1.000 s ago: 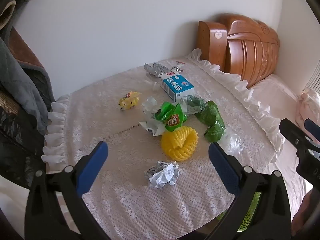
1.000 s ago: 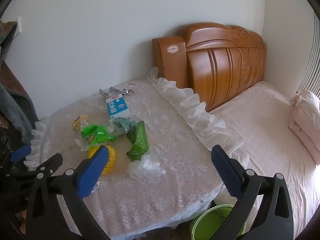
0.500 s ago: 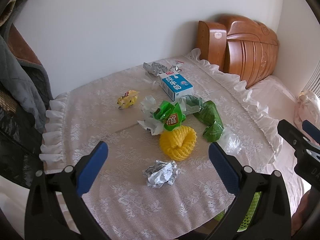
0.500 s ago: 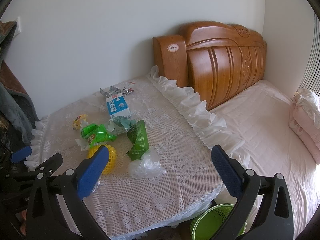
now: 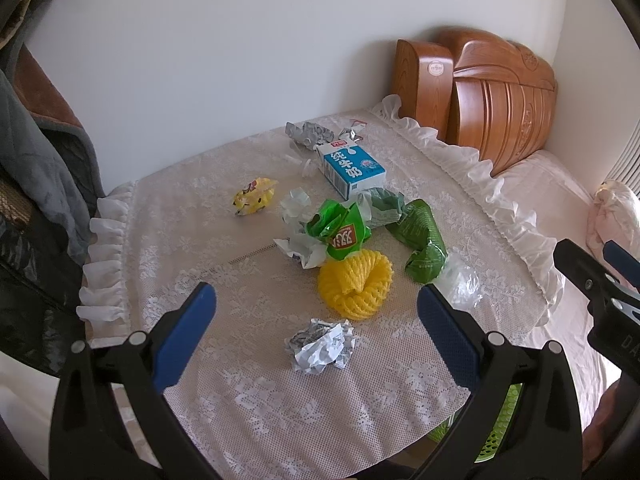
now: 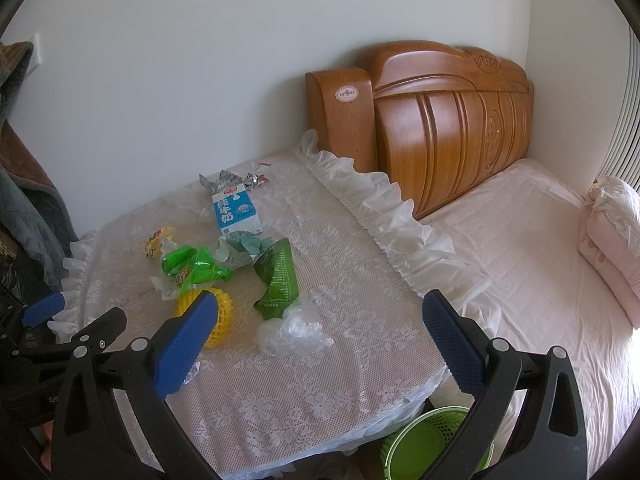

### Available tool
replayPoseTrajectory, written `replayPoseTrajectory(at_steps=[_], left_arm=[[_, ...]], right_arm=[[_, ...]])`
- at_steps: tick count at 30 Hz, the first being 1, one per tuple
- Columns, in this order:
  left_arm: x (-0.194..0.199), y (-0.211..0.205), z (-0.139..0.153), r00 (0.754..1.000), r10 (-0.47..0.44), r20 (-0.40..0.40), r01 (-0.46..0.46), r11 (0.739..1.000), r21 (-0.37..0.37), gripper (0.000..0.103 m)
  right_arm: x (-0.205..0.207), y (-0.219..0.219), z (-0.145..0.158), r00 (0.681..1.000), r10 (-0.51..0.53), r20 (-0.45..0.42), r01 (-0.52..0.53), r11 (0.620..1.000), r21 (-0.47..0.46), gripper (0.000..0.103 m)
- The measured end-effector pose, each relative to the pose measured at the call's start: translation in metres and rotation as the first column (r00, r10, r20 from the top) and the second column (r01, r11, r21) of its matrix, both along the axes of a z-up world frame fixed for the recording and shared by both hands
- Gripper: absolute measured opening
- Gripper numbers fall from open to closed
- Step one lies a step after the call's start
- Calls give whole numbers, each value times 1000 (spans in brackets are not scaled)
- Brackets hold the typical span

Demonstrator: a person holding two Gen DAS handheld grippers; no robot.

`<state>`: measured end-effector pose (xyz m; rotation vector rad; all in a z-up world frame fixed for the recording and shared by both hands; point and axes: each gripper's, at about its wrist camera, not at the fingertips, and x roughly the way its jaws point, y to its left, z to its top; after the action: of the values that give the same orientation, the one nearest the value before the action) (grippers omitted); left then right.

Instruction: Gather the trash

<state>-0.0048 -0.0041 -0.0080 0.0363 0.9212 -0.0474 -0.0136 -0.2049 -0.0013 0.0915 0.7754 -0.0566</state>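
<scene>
1. Since a second ago the left gripper (image 5: 316, 324) has drifted slightly over the table; nothing on the table has shifted.
2. Its blue fingers (image 5: 186, 332) stand wide apart, empty, with the crumpled paper (image 5: 320, 345) between them.
3. The right gripper (image 6: 316, 336) also gapes open, holding nothing, above the clear plastic wrap (image 6: 292, 330).
4. Beyond lie the yellow foam net (image 5: 355, 285), green wrappers (image 5: 420, 246) and milk carton (image 5: 352, 170) on the lace tablecloth (image 5: 224, 264).
5. A green bin (image 6: 430, 444) sits below the table edge, beside the bed (image 6: 532, 256).
</scene>
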Motion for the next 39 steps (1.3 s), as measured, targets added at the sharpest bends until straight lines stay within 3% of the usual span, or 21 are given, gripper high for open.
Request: replayPoseTrajectory(at_steps=[39], left_arm=[[1,2,0,1000,0,-4,0,1000,-3,97]], right_arm=[[2,1,-2,1000,-1,-7,1,1000,3,101]])
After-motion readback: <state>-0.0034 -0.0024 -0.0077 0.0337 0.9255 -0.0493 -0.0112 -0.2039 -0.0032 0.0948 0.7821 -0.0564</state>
